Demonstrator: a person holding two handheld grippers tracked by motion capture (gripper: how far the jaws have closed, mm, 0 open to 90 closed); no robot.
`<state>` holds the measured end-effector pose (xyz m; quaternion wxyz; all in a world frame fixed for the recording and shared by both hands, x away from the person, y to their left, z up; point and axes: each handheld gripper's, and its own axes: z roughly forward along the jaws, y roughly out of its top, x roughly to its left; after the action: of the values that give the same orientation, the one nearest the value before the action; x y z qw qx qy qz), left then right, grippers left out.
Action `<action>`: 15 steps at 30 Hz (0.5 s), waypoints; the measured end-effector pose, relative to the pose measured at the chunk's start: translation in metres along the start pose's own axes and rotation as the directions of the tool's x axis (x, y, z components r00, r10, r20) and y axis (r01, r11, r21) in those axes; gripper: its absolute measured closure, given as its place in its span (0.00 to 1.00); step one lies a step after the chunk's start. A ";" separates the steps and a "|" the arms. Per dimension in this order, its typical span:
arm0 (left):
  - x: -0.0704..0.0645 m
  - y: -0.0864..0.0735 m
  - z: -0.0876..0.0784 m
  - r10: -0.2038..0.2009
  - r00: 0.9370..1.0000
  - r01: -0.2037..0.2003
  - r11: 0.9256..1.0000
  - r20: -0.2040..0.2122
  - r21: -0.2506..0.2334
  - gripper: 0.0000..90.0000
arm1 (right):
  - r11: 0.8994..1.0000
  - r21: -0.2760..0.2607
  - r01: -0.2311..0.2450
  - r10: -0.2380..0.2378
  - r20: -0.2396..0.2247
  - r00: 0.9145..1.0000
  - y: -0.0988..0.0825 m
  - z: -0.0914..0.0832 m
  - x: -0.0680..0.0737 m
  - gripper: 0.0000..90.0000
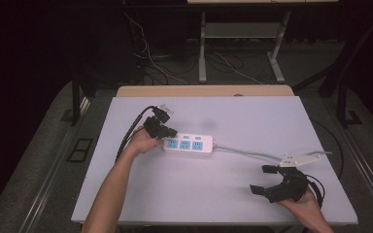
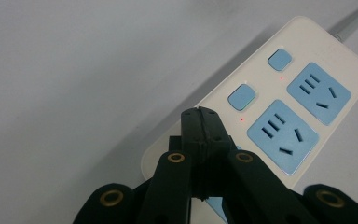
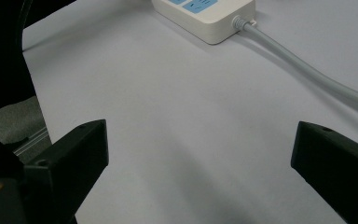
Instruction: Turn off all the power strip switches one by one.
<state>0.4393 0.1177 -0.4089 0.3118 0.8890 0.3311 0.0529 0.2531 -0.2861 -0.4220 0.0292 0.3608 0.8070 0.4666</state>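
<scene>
Left gripper view: left gripper [image 2: 200,114] fingers clenched over power strip [image 2: 279,102], maybe touching | high view: right gripper [image 1: 264,179] released

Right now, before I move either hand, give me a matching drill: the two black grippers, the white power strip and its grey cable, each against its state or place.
Things:
1. left black gripper
2. right black gripper
3. white plastic power strip with blue sockets
4. grey round cable

States:
A. jaws wide apart, over bare table
B. runs from the strip toward the table's right edge
C. jaws shut, tips at the strip's end
D. lies flat mid-table

Pairs: 1-C, 2-A, 3-D, 4-B
</scene>
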 end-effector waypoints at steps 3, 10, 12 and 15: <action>0.000 -0.001 0.001 -0.014 1.000 0.014 1.000 0.004 -0.002 1.00 | 1.000 0.000 -0.003 0.003 0.003 1.000 0.000 -0.001 0.000 0.04; 0.002 -0.001 0.001 -0.024 1.000 0.024 1.000 0.009 -0.002 1.00 | 1.000 -0.010 -0.011 0.011 0.010 1.000 0.000 -0.004 -0.003 0.04; 0.002 -0.001 0.001 -0.023 1.000 0.023 1.000 0.009 -0.002 1.00 | 1.000 -0.010 -0.010 0.010 0.010 1.000 0.000 -0.003 -0.003 0.04; 0.001 0.000 0.001 -0.027 1.000 0.027 1.000 0.005 -0.002 1.00 | 1.000 -0.008 -0.011 0.011 0.011 1.000 0.000 -0.003 -0.003 0.04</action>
<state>0.4402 0.1178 -0.4099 0.3141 0.8843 0.3422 0.0467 0.2540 -0.2902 -0.4214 0.0326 0.3677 0.8031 0.4677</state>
